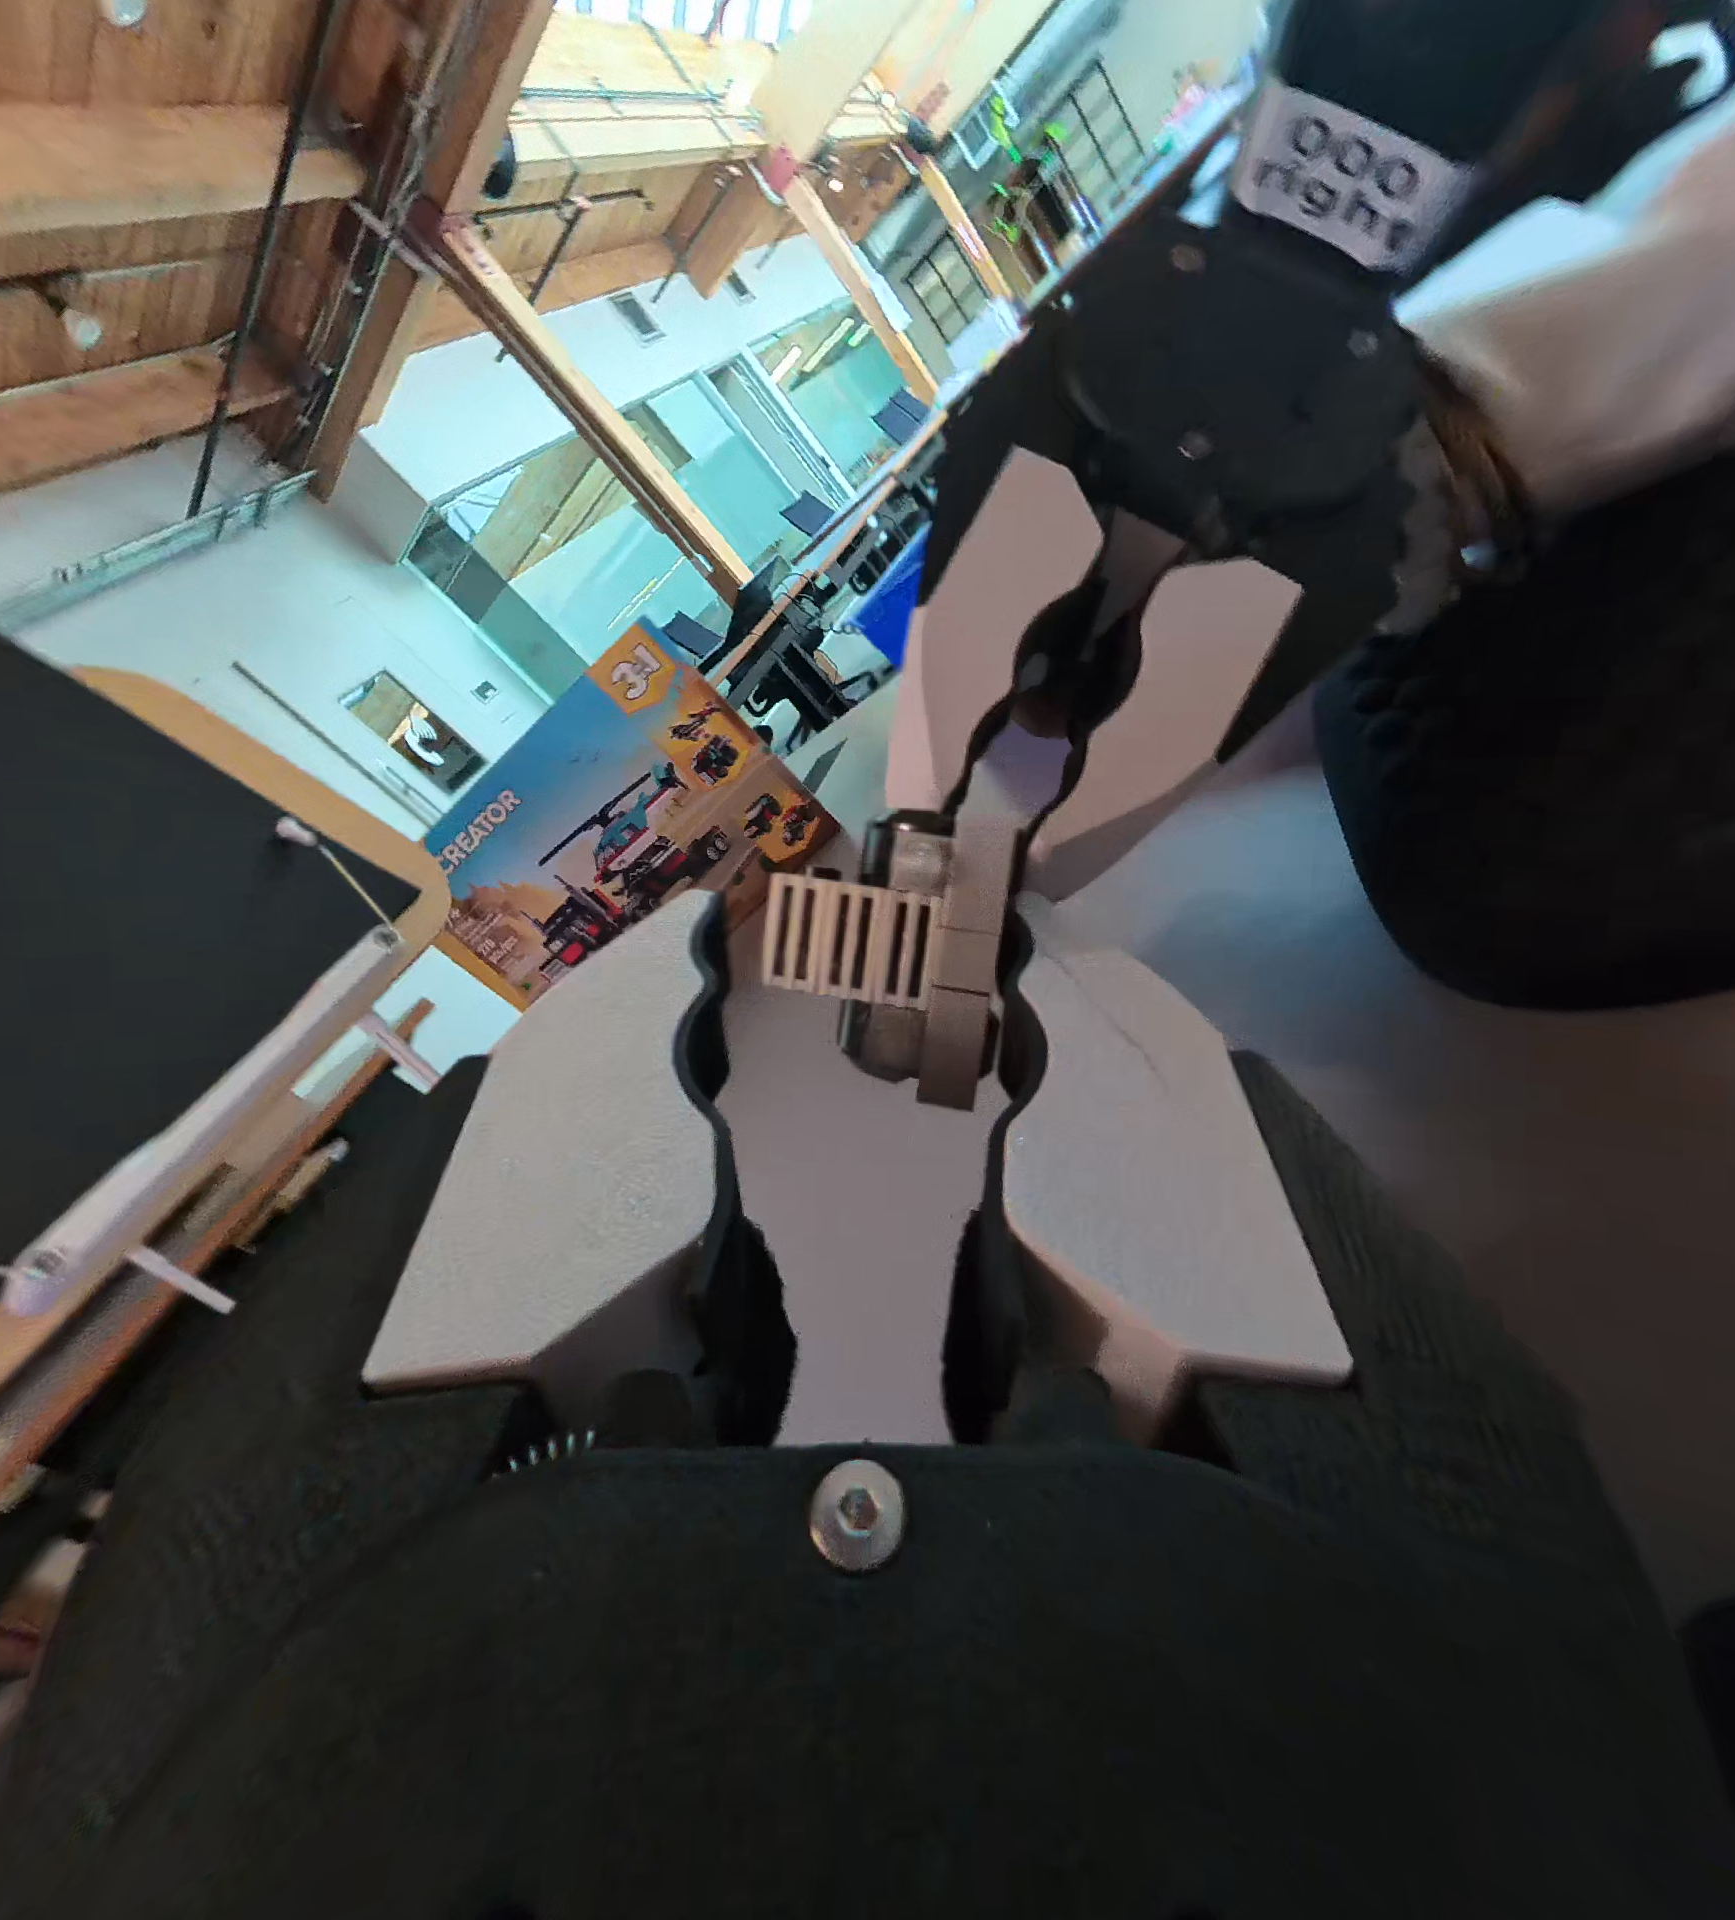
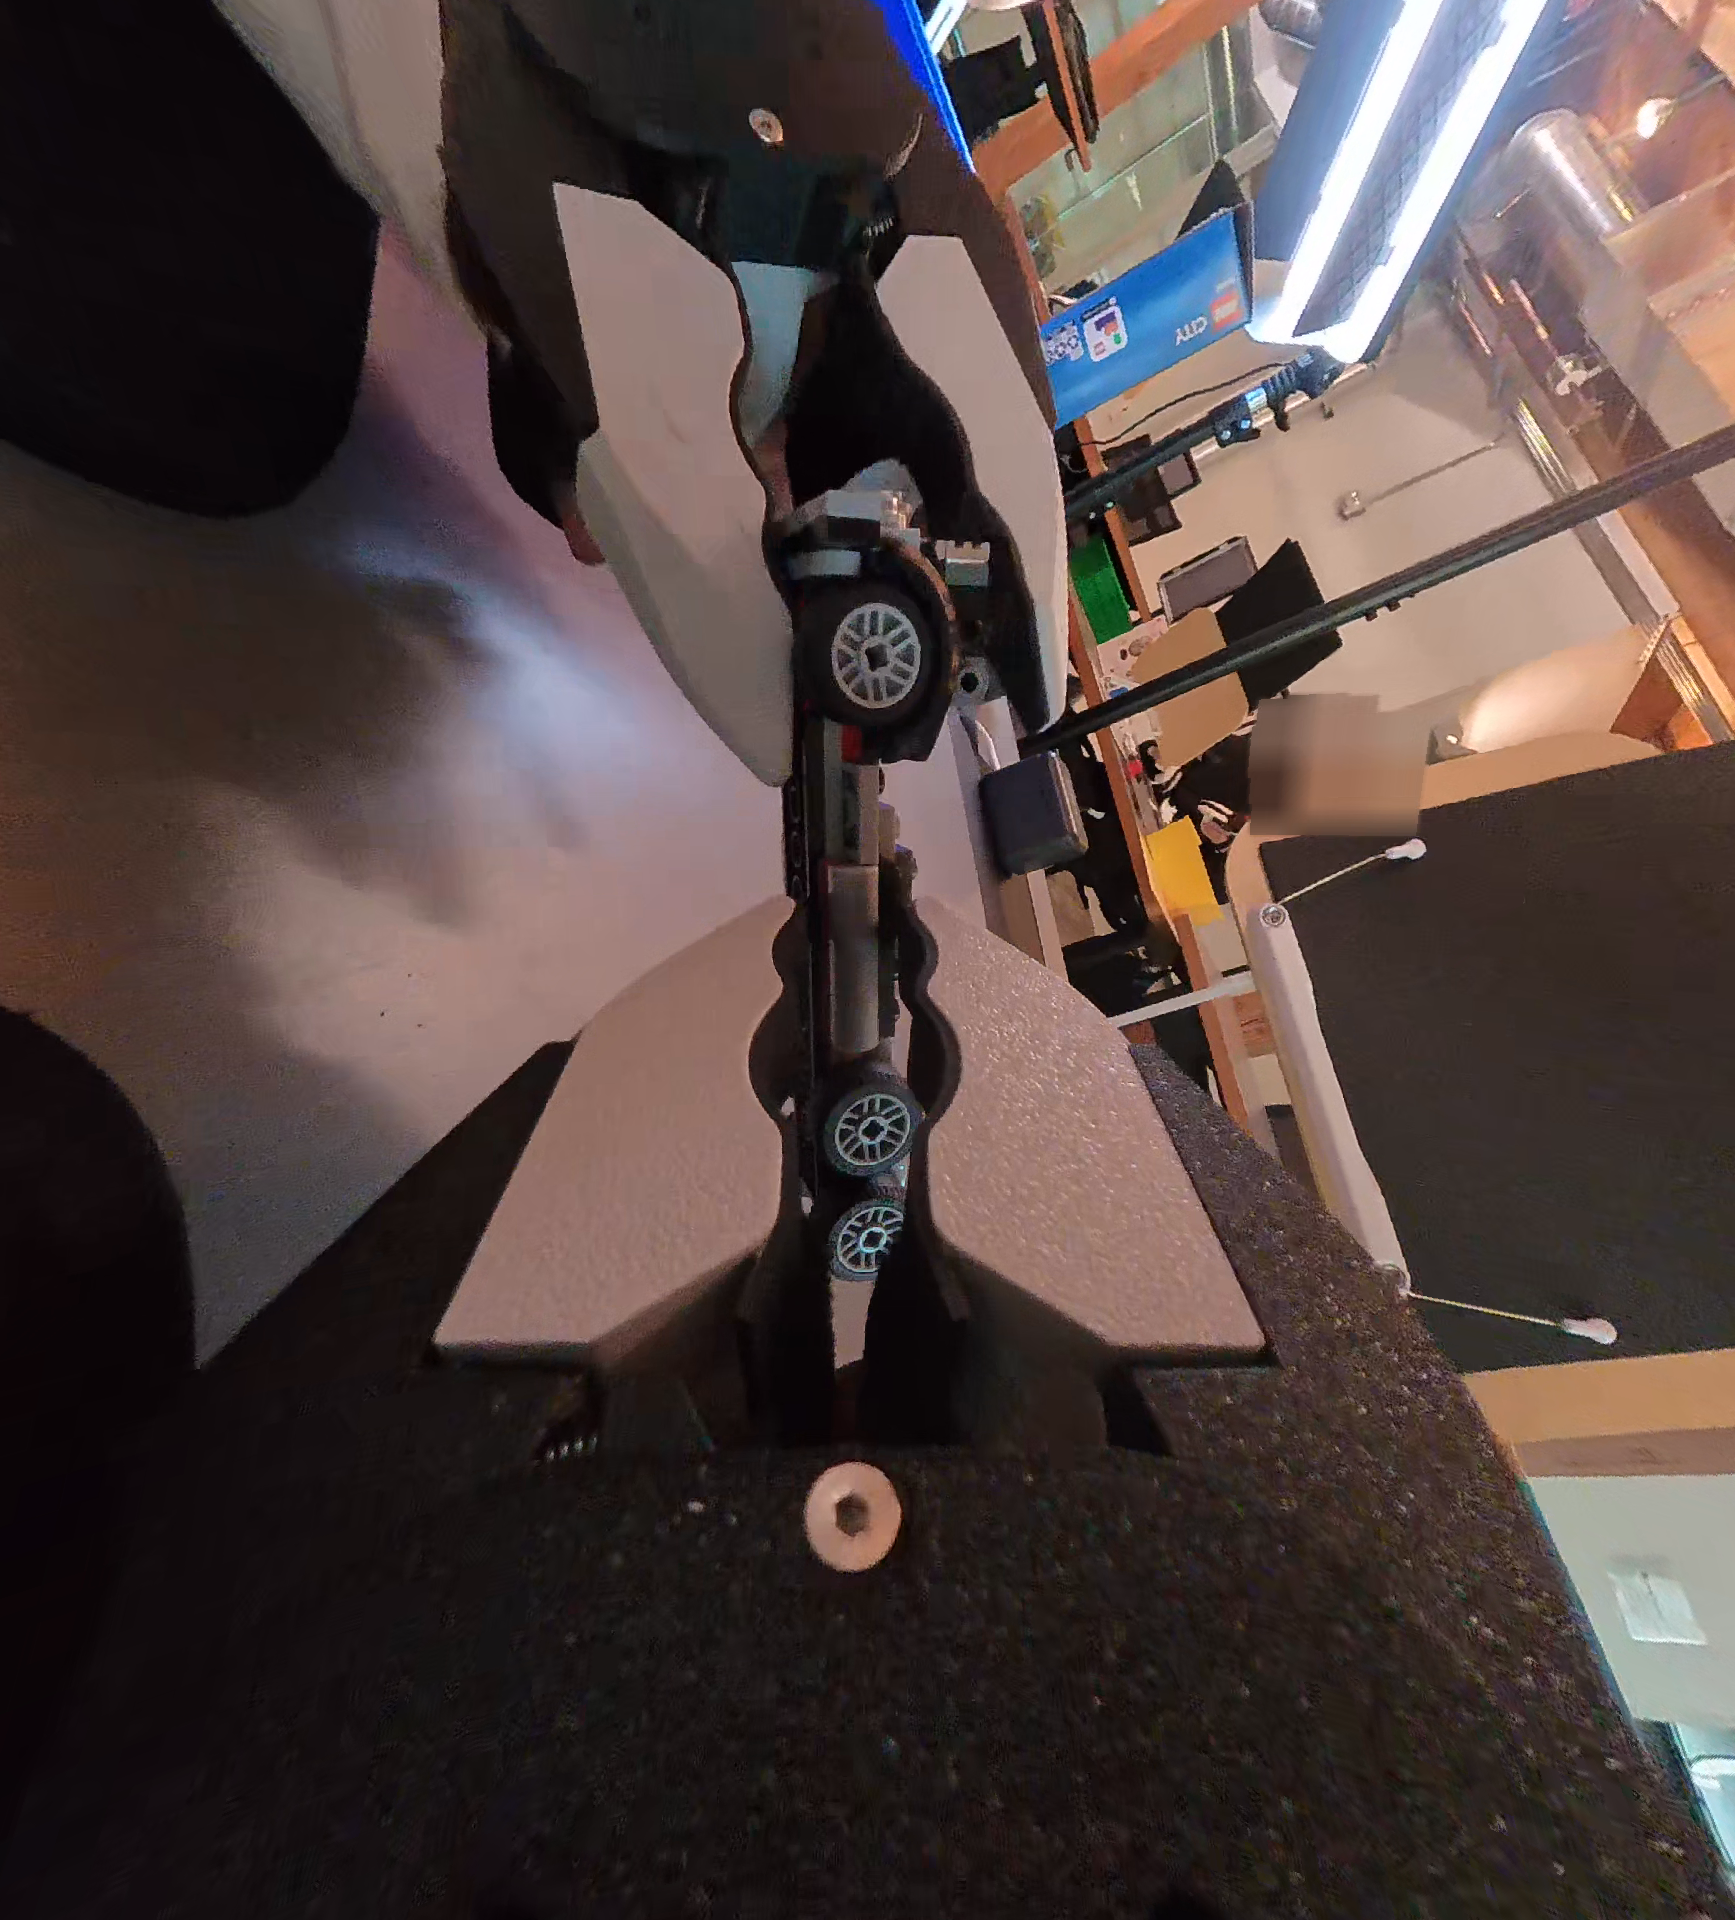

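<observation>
A toy truck [image 2: 847,831] spanned between two facing grippers above a table [image 1: 1258,935]; a printed box [image 1: 624,821] stood behind.

Grey-and-black brick-built toy truck [image 2: 847,810] with spoked wheels, on edge, above the tabletop.

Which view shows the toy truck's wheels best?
Right wrist view. The toy truck chassis appears side-on, with three spoked wheels clear; the right tool is closed on it. The left wrist view shows only its grey end and a white grille piece; no wheels are clear there.
</observation>
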